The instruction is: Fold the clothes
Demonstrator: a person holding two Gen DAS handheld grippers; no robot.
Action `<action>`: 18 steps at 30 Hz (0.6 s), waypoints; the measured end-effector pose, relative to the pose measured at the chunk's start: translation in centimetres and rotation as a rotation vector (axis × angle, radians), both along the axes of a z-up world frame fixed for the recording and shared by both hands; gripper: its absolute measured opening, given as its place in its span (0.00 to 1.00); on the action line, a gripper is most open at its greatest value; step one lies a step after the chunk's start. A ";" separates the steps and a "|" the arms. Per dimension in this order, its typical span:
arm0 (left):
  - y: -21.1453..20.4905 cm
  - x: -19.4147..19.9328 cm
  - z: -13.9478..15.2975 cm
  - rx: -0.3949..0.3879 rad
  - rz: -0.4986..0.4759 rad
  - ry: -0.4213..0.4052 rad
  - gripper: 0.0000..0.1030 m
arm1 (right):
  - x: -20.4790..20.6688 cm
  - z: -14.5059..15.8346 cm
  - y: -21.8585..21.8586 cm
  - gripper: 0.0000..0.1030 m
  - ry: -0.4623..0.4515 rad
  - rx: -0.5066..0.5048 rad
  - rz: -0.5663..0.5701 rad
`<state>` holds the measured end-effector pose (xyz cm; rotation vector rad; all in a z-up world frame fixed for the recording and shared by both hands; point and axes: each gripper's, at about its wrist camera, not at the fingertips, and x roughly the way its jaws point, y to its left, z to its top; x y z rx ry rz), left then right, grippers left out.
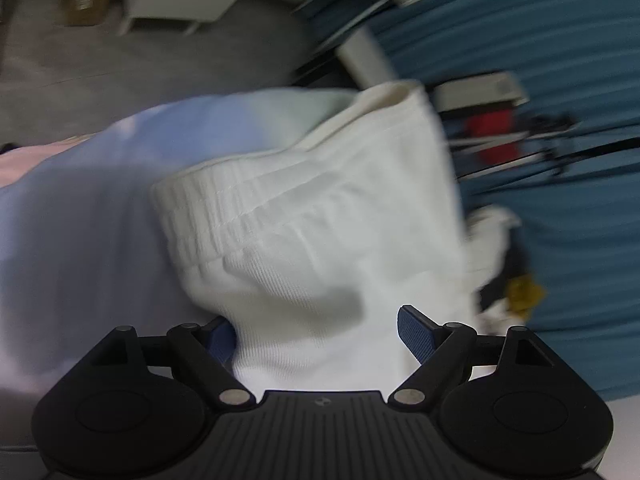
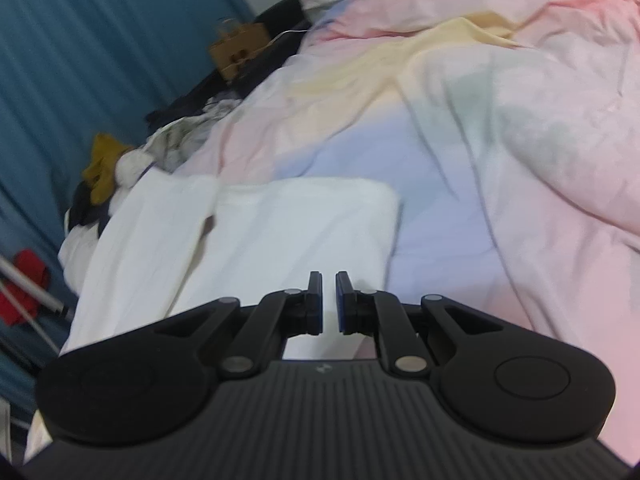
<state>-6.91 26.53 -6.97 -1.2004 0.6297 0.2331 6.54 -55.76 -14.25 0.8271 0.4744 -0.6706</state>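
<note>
Left wrist: ribbed waistband (image 1: 224, 204), right: pastel duvet (image 2: 520, 128)

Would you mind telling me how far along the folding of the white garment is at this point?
Done: the white garment lies on the pastel bedding with a layer already doubled over. In hand: the left gripper stands open around bunched white fabric near the ribbed waistband; the right gripper is shut, holding nothing visible. Left: flatten and complete the fold.
</note>
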 end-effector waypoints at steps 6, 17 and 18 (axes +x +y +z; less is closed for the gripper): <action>-2.1 0.2 1.2 0.060 -0.046 -0.025 0.82 | -2.0 -0.9 -1.6 0.10 -0.045 0.062 -0.164; -1.7 3.9 -2.7 -0.094 -0.081 0.148 0.71 | 0.6 -3.6 -1.6 0.52 -0.024 0.187 -0.093; -1.6 4.0 -2.7 -0.095 -0.075 0.146 0.66 | 1.1 -3.8 -1.6 0.54 -0.016 0.171 -0.088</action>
